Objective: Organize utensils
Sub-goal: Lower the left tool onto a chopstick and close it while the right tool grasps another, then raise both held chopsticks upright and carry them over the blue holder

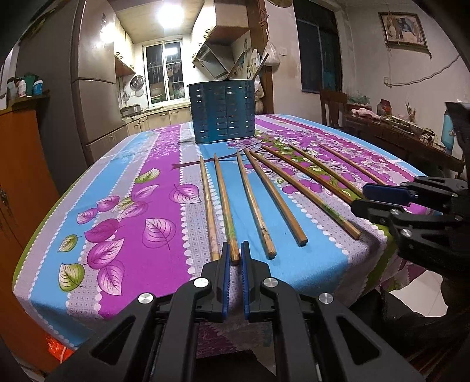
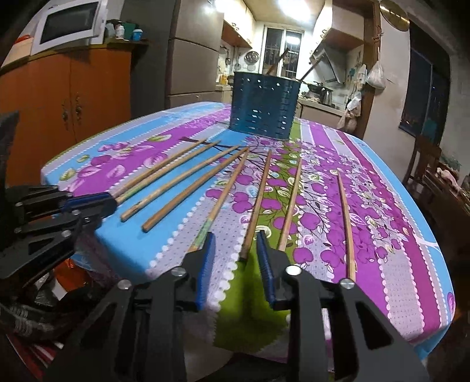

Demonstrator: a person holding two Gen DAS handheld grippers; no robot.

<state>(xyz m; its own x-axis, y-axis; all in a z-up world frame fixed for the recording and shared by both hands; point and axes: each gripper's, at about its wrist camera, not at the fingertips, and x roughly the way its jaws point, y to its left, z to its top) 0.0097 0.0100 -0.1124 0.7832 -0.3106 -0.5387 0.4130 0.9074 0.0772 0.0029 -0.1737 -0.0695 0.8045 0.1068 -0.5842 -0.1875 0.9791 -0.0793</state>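
**Chopsticks at the table edge, both grippers low**

We see the left gripper at the near edge of the table, its blue pads pressed onto the butt of the second chopstick from the left; the stick runs away from the jaws toward the holder. The first chopstick lies just beside the left pad, outside the grip.

The right gripper has its jaws spread. One chopstick lies with its butt end between the pads; we see a gap on each side, so the pads do not press it. A green-marked chopstick runs just outside the left pad, and another just outside the right pad. No earlier view is at hand for the jaw motion.

We count eight chopsticks in all, fanned on the tablecloth, thin tips toward the far side, thick ends at the near edge. The cloth is striped blue, purple and grey with leaf prints.

Beyond the tips stands the blue slotted holder, upright, with a few utensil handles rising above its rim.

Farther off: an orange cabinet with a microwave on top, a fridge, and a lit kitchen window.
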